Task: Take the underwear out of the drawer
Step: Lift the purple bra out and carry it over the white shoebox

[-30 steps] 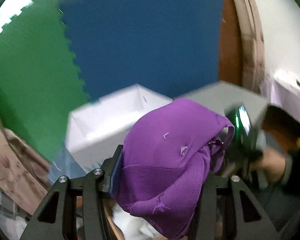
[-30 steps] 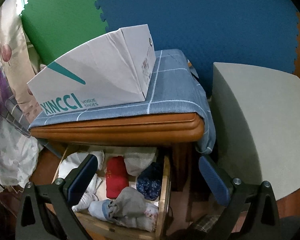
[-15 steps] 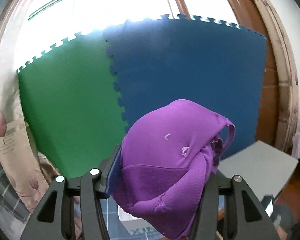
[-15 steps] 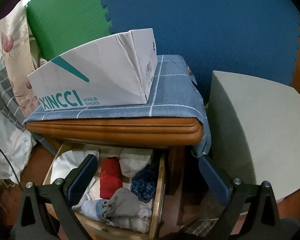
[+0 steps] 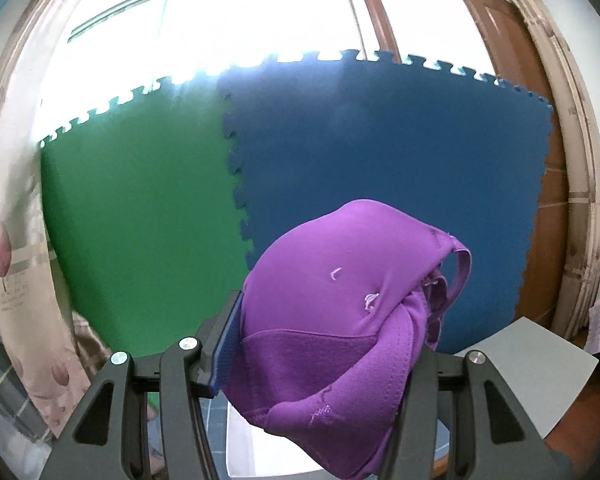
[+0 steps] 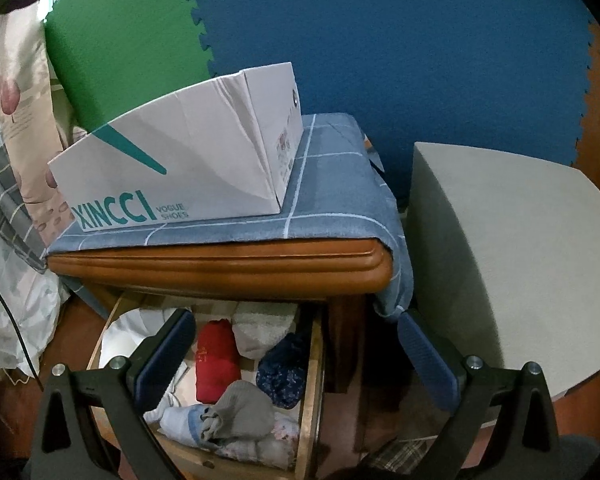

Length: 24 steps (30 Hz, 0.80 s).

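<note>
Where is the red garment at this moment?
In the right wrist view, the red garment lies in the open drawer, between white cloth on its left and a dark blue floral piece on its right.

White shoe box (image 6: 188,168) on checked blue cloth (image 6: 332,200); grey block (image 6: 512,248) beside.

I see a wooden nightstand (image 6: 220,264) whose top is covered by a blue checked cloth (image 6: 332,184); the cloth hangs over the right-hand edge. On the cloth, toward ten o'clock of the top, sits a white shoebox (image 6: 180,160) printed XINCCI, its long side facing me. Below the top, at six o'clock, the drawer (image 6: 312,380) stands pulled out. Lying in it I make out a folded red piece (image 6: 216,360), a dark blue patterned piece (image 6: 284,372) at its three o'clock, a grey bundle (image 6: 240,412) nearest me, and white pieces (image 6: 120,344) at nine o'clock.
</note>
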Tool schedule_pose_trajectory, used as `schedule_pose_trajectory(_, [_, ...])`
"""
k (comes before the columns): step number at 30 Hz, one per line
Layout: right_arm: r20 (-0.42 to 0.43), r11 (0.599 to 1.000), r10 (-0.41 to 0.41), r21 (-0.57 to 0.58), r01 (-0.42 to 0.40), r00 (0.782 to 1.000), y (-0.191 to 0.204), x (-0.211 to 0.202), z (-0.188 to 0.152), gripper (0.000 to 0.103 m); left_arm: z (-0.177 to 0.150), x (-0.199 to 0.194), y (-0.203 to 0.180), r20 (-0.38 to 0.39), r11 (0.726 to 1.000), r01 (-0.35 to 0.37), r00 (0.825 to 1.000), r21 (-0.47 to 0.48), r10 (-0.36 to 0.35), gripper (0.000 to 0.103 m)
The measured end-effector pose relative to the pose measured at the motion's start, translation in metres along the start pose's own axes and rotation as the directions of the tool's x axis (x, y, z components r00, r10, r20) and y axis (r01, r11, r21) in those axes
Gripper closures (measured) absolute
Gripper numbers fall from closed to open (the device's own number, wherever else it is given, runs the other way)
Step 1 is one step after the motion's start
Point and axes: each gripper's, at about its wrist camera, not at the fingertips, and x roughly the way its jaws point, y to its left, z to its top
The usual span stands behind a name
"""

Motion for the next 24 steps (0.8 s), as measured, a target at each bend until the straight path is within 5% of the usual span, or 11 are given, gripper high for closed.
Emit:
schedule_pose_trajectory(6, [0.003,1.000,-0.002,-0.009,0.002,1.000,0.001,-0.001,0.001,0.000,0.008,-0.007,-0.003,0.025,1.000,0.012,1.000,-0.003,-0.012,0.053])
schedule_pose_trajectory(14, [0.001,1.000,-0.012,-0.003,0.012,1.000,-0.001,0.001,-0.002,0.000,-0.005,0.009,0.001,-0.033,1.000,-0.018,0.999,-0.016,0.018,0.053])
schedule_pose_trajectory(24, [-0.013,0.999,-0.024,-0.043,0.024,1.000,0.006,0.005,-0.003,0.000,-0.030,0.080,0.031,-0.176,0.983,-0.116,0.980,-0.140,0.091,0.051])
